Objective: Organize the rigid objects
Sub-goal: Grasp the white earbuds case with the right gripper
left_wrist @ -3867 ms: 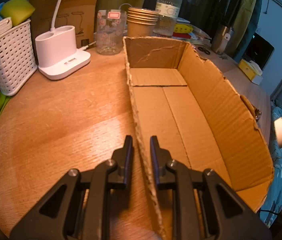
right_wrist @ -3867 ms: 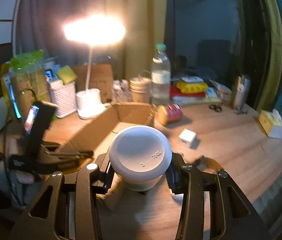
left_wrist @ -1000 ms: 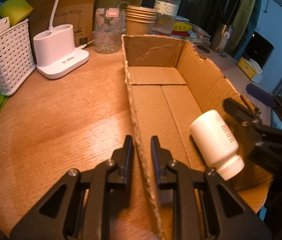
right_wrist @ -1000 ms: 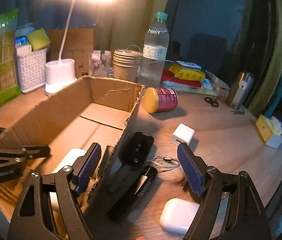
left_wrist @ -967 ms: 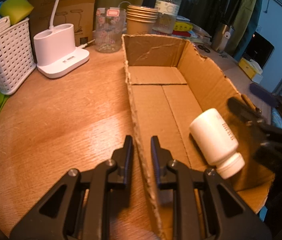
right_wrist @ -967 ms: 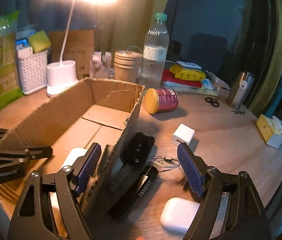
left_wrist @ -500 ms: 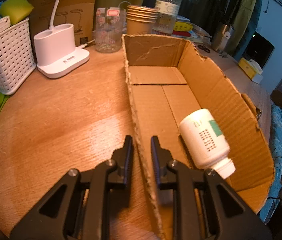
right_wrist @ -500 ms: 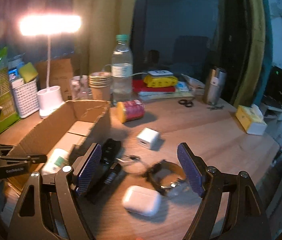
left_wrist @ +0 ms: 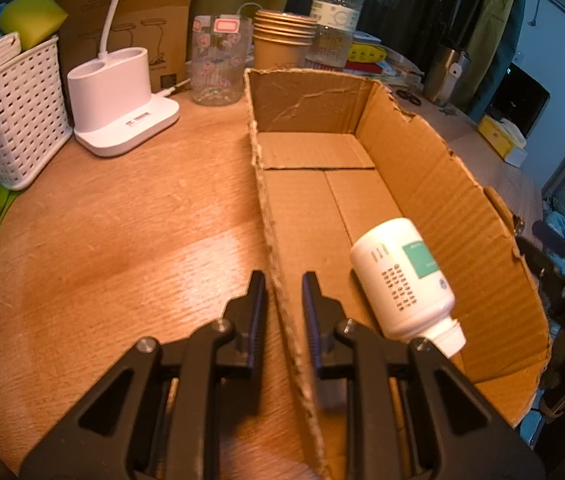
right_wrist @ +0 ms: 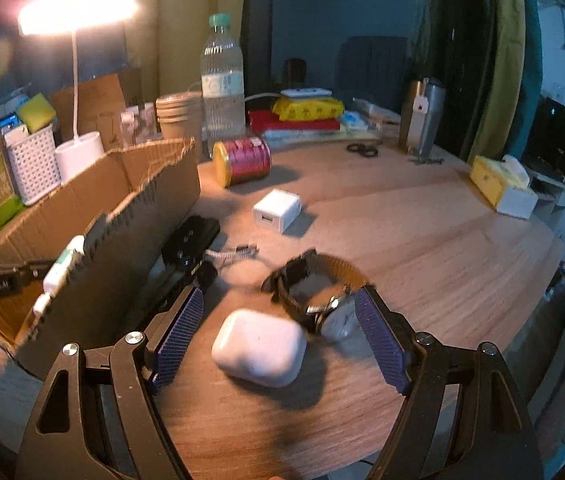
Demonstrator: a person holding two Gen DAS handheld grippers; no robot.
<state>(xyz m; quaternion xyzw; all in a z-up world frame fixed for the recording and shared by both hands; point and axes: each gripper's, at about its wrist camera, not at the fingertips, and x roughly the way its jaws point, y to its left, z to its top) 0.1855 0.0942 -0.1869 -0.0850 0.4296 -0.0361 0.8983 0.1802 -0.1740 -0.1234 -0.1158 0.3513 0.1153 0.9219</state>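
A long cardboard box (left_wrist: 462,208) lies on the wooden table, and my left gripper (left_wrist: 282,308) is shut on its left wall near the front end. A white bottle (left_wrist: 398,280) with a green label lies on its side inside the box, cap toward me. In the right wrist view the box (right_wrist: 142,208) is at the left. My right gripper (right_wrist: 278,302) stands open to the right of it, just above a white earbud case (right_wrist: 260,348). A wristwatch (right_wrist: 314,284) lies beyond the case, by the right finger. Nothing is gripped there.
On the table right of the box lie a black key fob (right_wrist: 192,240), a white charger cube (right_wrist: 278,210) and a red can (right_wrist: 244,162) on its side. A lamp base (left_wrist: 122,108), white basket (left_wrist: 14,108), glass (left_wrist: 218,64) and paper cups (left_wrist: 282,40) crowd the back left.
My right gripper has pulled away from the box and swung right, over the earbud case and watch. The white bottle rolled in the box, label now up. The left gripper has not moved.
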